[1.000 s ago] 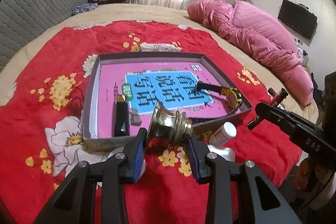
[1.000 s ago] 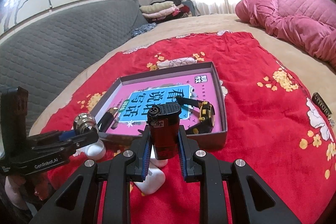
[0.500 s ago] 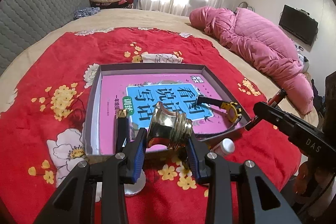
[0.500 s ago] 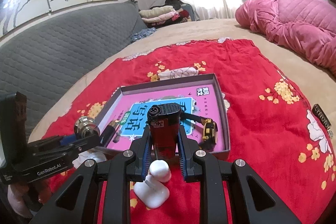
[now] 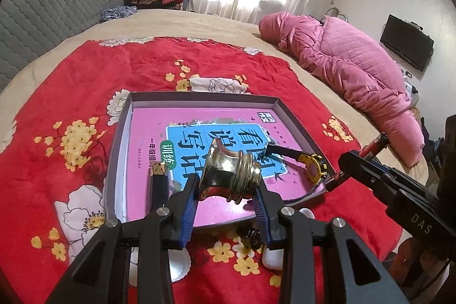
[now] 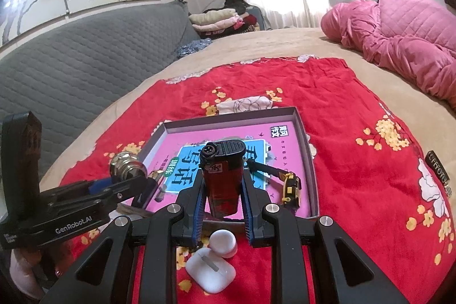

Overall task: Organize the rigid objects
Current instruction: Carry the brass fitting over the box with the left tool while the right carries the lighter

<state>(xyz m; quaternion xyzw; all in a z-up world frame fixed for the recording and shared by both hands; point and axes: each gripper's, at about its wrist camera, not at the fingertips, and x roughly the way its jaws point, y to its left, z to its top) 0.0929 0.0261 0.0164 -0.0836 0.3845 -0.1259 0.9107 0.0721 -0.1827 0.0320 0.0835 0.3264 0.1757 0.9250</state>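
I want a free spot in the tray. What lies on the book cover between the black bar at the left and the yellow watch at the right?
In the left wrist view, between the black bar and the yellow watch, only the held brass fitting hangs in front; the visible book cover there looks bare.

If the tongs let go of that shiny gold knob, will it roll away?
Probably a little. The knob is round and ridged, held sideways in the left tongs, so it could roll. Its wide flared end would likely curve it in a circle, and the box has walls to stop it. It looks like metal, so likely heavy and slippery.
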